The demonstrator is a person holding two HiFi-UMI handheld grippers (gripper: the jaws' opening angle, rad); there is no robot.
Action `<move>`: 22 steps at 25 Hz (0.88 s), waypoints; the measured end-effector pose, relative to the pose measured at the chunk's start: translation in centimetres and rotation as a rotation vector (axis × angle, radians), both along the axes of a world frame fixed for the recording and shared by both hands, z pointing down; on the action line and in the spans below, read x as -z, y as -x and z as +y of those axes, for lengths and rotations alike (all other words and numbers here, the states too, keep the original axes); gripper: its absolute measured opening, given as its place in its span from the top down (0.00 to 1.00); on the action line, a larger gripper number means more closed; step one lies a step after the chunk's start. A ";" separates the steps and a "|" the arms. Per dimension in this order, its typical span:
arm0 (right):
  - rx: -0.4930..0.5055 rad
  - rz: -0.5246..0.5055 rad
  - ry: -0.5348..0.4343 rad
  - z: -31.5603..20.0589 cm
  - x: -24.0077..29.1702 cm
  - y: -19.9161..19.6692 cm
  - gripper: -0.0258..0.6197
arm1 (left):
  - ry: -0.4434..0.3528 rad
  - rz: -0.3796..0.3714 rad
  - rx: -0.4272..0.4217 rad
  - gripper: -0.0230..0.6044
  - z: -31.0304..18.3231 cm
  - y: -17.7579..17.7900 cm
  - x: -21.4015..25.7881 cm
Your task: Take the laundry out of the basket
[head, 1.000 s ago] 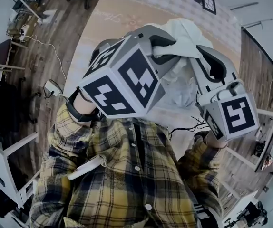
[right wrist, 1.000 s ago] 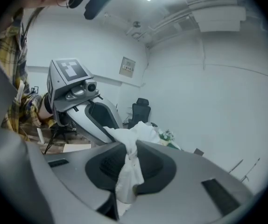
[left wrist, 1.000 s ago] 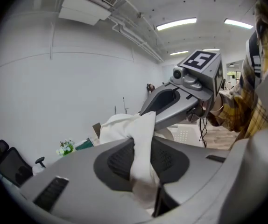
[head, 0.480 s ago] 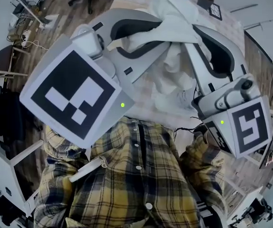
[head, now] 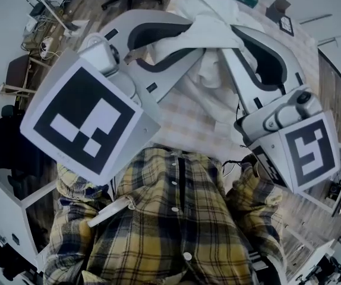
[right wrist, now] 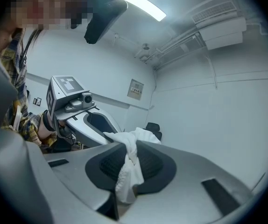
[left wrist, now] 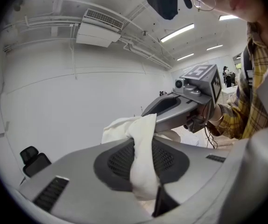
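In the head view, the left gripper (head: 197, 34) and the right gripper (head: 233, 37) are both held up, with their tips close together. A white cloth (head: 209, 79) hangs down from the two tips, above a table (head: 182, 123) with a checked cover. Under the grippers is the person's yellow checked shirt (head: 176, 230).

In the left gripper view, its jaws are pinched tight on the white cloth. The cloth bunches up past the tips and droops over the dark pad (left wrist: 117, 162). The right gripper is just beyond, on the right.

In the right gripper view, its jaws squeeze the same cloth. A fold pokes out past the tips and the rest hangs down. The left gripper is just beyond, on the left.
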State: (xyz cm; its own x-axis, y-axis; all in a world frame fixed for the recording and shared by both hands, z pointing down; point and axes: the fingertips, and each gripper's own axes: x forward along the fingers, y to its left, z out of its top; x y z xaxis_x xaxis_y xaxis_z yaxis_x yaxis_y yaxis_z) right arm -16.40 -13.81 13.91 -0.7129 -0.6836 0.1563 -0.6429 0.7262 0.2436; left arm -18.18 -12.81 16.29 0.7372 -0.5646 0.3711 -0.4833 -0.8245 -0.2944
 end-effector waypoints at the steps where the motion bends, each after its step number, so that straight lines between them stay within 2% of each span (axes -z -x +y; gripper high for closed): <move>1: 0.004 -0.007 0.007 0.1 -0.3 0.8 0.87 | 0.002 -0.004 0.007 0.79 0.1 0.9 -0.2; 11: 0.059 -0.038 0.136 -1.0 -6.0 4.9 0.87 | 0.105 0.000 0.090 0.79 -0.7 4.9 -5.4; 15: 0.076 -0.039 0.211 -1.5 -9.1 7.2 0.87 | 0.119 -0.047 0.111 0.79 -1.2 7.3 -8.0; 22: 0.056 -0.025 0.399 -1.7 -17.2 8.4 0.87 | 0.260 -0.071 0.142 0.79 -1.2 8.5 -15.4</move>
